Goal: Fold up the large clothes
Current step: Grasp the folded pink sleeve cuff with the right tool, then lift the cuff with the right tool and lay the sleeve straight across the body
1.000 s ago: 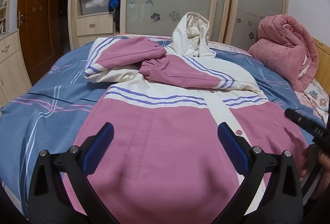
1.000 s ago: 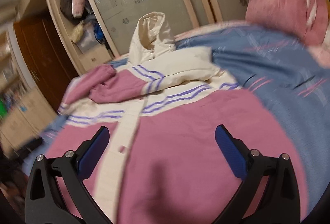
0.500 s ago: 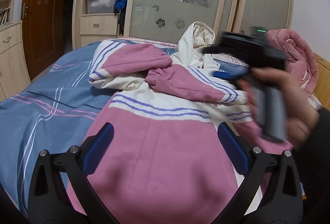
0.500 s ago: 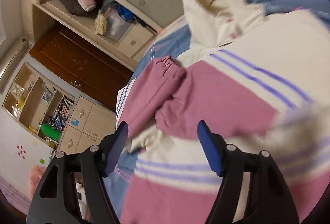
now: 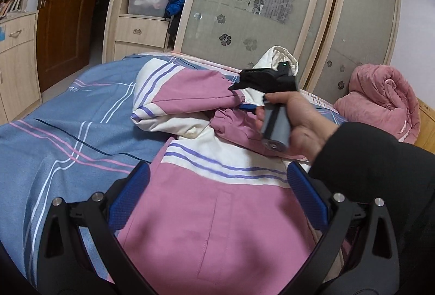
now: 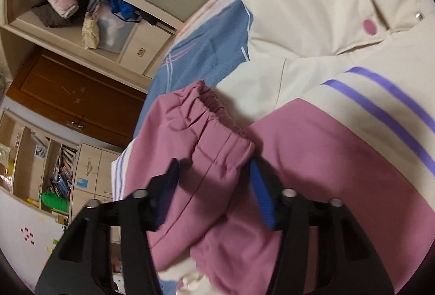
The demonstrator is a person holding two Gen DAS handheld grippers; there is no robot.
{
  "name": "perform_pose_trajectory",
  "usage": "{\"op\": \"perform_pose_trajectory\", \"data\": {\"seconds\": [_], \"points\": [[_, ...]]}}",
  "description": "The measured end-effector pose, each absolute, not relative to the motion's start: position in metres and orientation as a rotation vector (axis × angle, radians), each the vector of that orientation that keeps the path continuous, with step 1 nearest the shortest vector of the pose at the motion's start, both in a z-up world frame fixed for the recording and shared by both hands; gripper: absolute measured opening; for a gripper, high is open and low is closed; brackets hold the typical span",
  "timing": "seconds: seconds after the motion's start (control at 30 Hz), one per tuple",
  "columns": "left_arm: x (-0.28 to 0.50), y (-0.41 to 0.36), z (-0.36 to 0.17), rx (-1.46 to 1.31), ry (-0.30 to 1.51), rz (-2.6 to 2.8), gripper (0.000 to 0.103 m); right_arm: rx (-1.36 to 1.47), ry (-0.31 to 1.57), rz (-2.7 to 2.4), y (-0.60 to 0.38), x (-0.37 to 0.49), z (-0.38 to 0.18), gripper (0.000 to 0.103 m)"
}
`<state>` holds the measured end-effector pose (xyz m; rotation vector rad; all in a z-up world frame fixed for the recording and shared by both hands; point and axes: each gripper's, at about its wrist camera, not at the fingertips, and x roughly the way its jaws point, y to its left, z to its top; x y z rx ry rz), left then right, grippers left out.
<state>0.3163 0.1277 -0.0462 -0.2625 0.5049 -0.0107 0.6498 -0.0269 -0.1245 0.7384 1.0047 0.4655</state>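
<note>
Jaws of the right gripper (image 6: 214,172) are closing around the jacket's pink sleeve cuff (image 6: 217,126) (left gripper (image 5: 217,202) hovers released).

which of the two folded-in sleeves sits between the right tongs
The upper sleeve, the one whose gathered pink cuff lies on top. The closing right tongs straddle it just behind the cuff; the other sleeve lies beneath, outside the jaws.

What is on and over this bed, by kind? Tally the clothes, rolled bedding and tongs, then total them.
Jackets: 1, the pink and cream jacket
Rolled quilts: 1, the pink quilt
Tongs: 2, left tongs open; right tongs closing, with the sleeve cuff between them
Total: 4
</note>
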Motion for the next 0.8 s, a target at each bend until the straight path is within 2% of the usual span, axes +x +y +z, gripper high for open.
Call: {"op": "perform_pose_trajectory", "data": {"seconds": [0.03, 0.07, 0.17, 0.27, 0.43, 0.57, 0.7, 0.8], "points": [[0.316, 0.127, -0.046, -0.258, 0.503, -0.009, 0.101, 0.728, 1.011, 0.45, -0.024, 0.652, -0.126, 0.042], [0.316, 0.125, -0.045, -0.246, 0.498, -0.009, 0.101, 0.718, 1.012, 0.436, -0.024, 0.653, -0.126, 0.033], [0.314, 0.121, -0.043, -0.232, 0.488, -0.023, 0.101, 0.645, 0.95, 0.406, -0.018, 0.649, -0.107, 0.019], [0.312, 0.118, -0.042, -0.225, 0.481, -0.03, 0.101, 0.561, 0.882, 0.451, -0.004, 0.641, -0.069, 0.017], [0.309, 0.112, -0.041, -0.226, 0.471, -0.051, 0.101, 0.426, 0.696, 0.564, 0.016, 0.605, 0.038, 0.016], [0.309, 0.103, -0.043, -0.207, 0.474, -0.07, 0.101, 0.331, 0.556, 0.563, -0.005, 0.57, 0.104, 0.016], [0.309, 0.093, -0.044, -0.191, 0.481, -0.096, 0.101, 0.308, 0.463, 0.48, -0.067, 0.546, 0.13, 0.016], [0.309, 0.087, -0.044, -0.18, 0.485, -0.109, 0.101, 0.299, 0.453, 0.374, -0.12, 0.537, 0.114, 0.016]]}}
